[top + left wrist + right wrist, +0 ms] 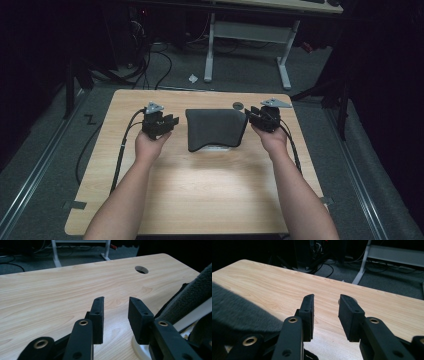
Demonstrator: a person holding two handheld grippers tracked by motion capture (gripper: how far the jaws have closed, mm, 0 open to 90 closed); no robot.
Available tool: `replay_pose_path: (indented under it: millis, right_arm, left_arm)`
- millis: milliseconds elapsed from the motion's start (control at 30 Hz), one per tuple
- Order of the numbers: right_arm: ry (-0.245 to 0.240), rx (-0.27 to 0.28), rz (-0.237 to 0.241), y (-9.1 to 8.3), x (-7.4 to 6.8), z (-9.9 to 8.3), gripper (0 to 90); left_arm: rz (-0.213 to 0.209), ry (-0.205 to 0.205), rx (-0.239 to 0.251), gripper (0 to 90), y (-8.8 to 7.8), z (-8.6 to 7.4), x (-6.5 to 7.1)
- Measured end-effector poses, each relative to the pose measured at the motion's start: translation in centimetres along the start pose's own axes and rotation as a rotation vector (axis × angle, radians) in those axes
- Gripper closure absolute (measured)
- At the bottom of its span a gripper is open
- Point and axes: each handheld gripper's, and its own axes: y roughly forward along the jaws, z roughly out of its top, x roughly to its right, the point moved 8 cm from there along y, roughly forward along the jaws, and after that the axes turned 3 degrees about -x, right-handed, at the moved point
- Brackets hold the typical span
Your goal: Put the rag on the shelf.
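Cloth: dark grey fleece cloth [216, 129] lies folded at the middle of the table [200, 190], draped over something white [216, 148] that peeks out at its near edge.
Left gripper: our left gripper [165, 123] sits just beside the cloth's left edge, jaws parted with nothing but bare wood between them.
Right gripper: our right gripper [254, 118] is at the cloth's right edge, touching or nearly so; its jaws also stand apart and empty.
Step in hand: we judge that we are lining up to take the cloth by both side edges.
Doing it well: we should come in low and level, catch fabric alone, and close both sides together so the cloth lifts evenly.
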Motion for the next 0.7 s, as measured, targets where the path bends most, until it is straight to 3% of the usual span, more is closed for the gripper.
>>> replay_pose_path:
  millis: [367,467,700]
  right_arm:
    - [-0.052,0.002,-0.016,-2.7,-0.2,-1.1,65.1]
    - [-0.057,0.030,-0.022,-3.8,-0.1,-1.2,65.0]
    - [-0.065,0.026,-0.032,-6.0,-0.1,-1.9,64.6]
  left_arm:
    - [0.037,-0.008,0.037,61.9,-3.5,-1.3,-1.5]
    - [0.037,-0.012,0.047,60.7,-4.6,-1.6,-1.7]
    - [0.046,-0.023,0.059,57.5,-6.8,-2.4,-1.7]
